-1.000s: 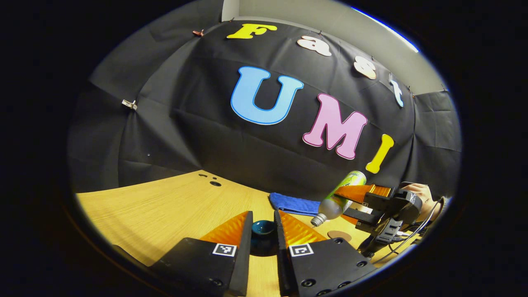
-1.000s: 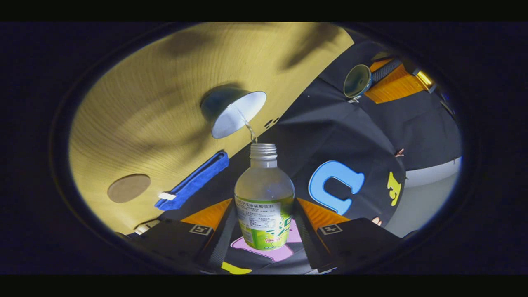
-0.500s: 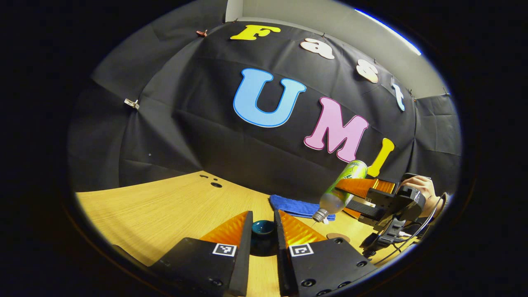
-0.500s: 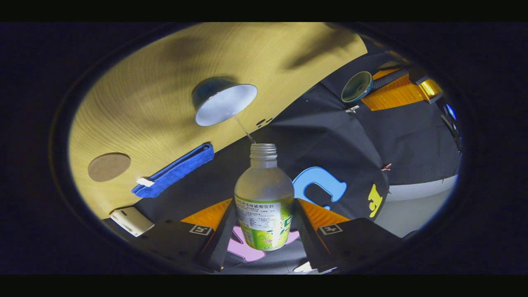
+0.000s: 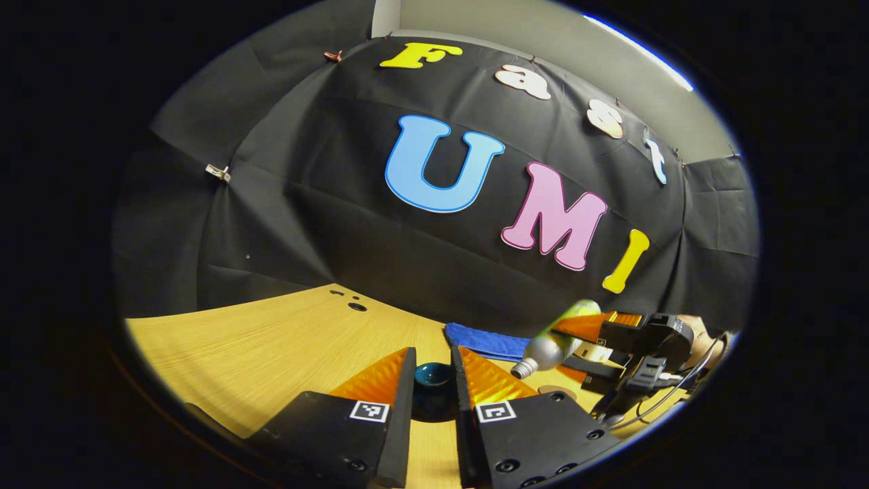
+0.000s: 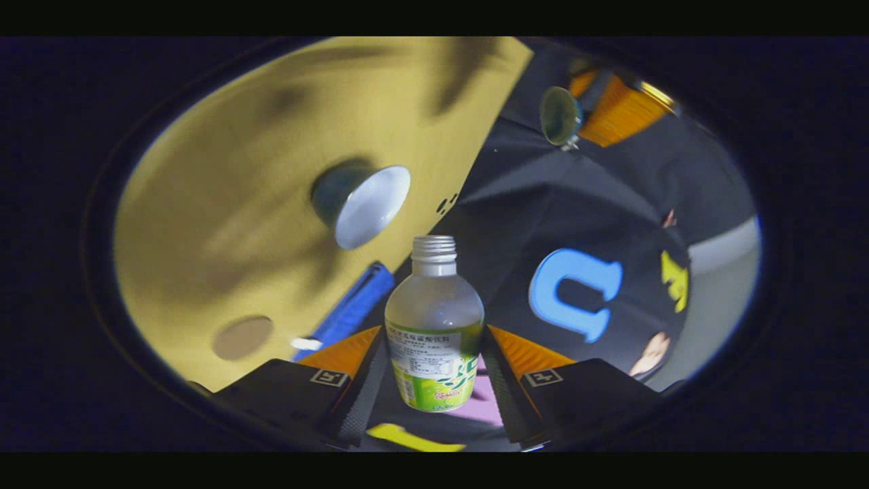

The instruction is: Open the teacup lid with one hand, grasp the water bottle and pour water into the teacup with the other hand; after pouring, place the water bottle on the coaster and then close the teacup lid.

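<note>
Though blurred by motion, bottle [image 6: 434, 319] clamped in right gripper [image 6: 434, 380], cup [image 6: 363, 204] near table's [image 5: 271, 346] far edge, lid [image 5: 434, 375] pinched in left gripper [image 5: 434, 380], mostly hidden.

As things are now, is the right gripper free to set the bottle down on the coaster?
Probably yes. The right gripper is shut on the bottle, and the coaster lies bare on the table, apart from the blue cloth and the teacup.
</note>
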A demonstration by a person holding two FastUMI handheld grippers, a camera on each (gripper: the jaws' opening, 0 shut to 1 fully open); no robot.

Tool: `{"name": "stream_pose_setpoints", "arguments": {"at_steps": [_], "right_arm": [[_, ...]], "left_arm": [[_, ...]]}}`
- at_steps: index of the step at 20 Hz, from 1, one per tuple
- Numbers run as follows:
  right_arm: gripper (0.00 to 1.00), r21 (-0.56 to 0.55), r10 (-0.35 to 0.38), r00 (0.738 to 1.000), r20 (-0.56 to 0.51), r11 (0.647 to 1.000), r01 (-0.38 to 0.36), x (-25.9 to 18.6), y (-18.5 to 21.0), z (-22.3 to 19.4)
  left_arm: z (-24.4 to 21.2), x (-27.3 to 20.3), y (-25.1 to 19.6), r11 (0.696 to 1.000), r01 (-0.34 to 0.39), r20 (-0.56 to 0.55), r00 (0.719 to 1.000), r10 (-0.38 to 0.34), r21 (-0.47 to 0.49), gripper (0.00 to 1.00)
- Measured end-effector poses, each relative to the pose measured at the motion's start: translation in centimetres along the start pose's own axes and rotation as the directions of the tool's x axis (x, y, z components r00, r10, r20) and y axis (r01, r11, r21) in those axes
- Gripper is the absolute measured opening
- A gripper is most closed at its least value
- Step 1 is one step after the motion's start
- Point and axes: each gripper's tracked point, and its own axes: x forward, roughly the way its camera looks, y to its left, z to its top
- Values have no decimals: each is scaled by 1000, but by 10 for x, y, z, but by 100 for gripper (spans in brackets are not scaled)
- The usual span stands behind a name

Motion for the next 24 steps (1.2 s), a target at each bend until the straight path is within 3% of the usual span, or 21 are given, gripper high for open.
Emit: {"name": "stream_pose_setpoints", "arguments": {"at_steps": [2,3,6,8,9,10,11,12,14,16,19,23,24], "right_arm": [[78,254,26,1000,-5,967,-24,-5,11,0],[79,444,60,998,12,894,-60,-3,20,5],[79,745,73,995,73,659,-103,-4,21,4],[79,882,44,993,106,458,-115,-13,12,0],[79,933,25,992,127,335,-128,-13,9,-1],[79,977,-15,988,153,153,-149,-13,2,-5],[79,987,-58,985,161,40,-158,-15,-3,-10],[79,986,-103,982,156,-38,-160,-16,-4,-17],[79,982,-179,974,139,-104,-159,-27,-4,-27],[78,974,-206,970,127,-159,-161,-34,-1,-33],[78,953,-188,976,113,-259,-160,-27,10,-36],[75,930,-147,984,102,-336,-146,-24,24,-34],[78,922,-141,984,104,-357,-149,-24,26,-35]], "left_arm": [[0,0,0,1000,-6,0,1000,6,-1,32],[-1,2,0,1000,-6,-2,1000,6,2,32],[-1,1,-3,1000,-9,1,1000,9,11,32],[-1,1,-5,1000,-9,5,1000,9,9,32],[-3,0,-6,1000,-6,4,1000,6,9,32],[-4,0,-7,1000,-5,0,1000,5,14,32],[-7,2,-8,1000,-5,-6,1000,5,23,32],[-10,3,-10,999,-4,-12,1000,4,36,32],[-13,5,-14,999,2,-18,1000,-1,50,32],[-16,6,-21,998,11,-24,1000,-9,60,32],[-24,9,-29,997,19,-41,999,-16,78,32],[-34,12,-41,995,40,-64,997,-34,89,32],[-36,13,-41,995,40,-66,997,-34,93,32]]}}
